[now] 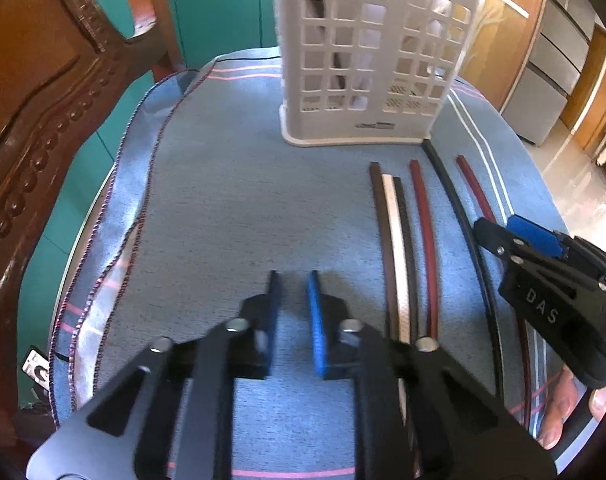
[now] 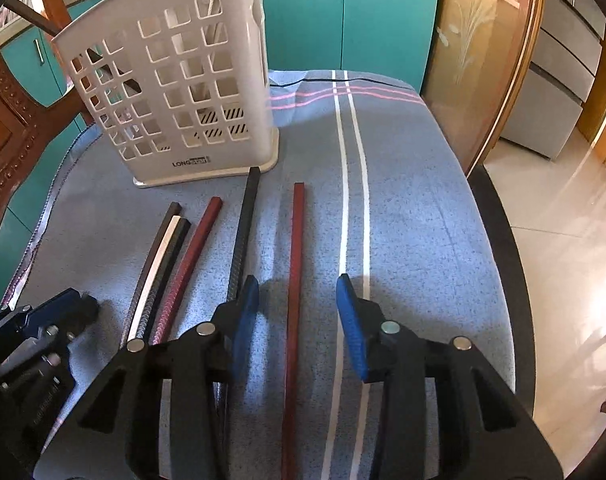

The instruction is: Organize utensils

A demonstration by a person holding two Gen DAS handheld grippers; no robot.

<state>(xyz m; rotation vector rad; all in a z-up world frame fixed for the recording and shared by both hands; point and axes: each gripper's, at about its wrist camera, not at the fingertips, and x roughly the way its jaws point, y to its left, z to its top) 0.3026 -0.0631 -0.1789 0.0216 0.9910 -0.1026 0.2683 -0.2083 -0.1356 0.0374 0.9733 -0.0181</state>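
Note:
Several chopsticks lie side by side on a blue cloth (image 2: 415, 216): a brown, a white (image 2: 155, 268) and a black one together, a dark red one (image 2: 191, 256), a long black one (image 2: 243, 232) and a second dark red one (image 2: 295, 280). A white perforated utensil holder (image 2: 175, 88) stands upright behind them; it also shows in the left wrist view (image 1: 367, 52). My right gripper (image 2: 297, 312) is open, its fingers on either side of the rightmost red chopstick (image 1: 473, 188). My left gripper (image 1: 295, 312) is open and empty over bare cloth, left of the chopsticks.
A carved wooden chair back (image 1: 43, 100) stands at the left edge. Teal cabinets (image 2: 351, 16) are behind. The cloth's right edge (image 2: 499, 240) drops to a tiled floor (image 2: 563, 240). A glass-panelled wooden door (image 2: 483, 52) is at the right.

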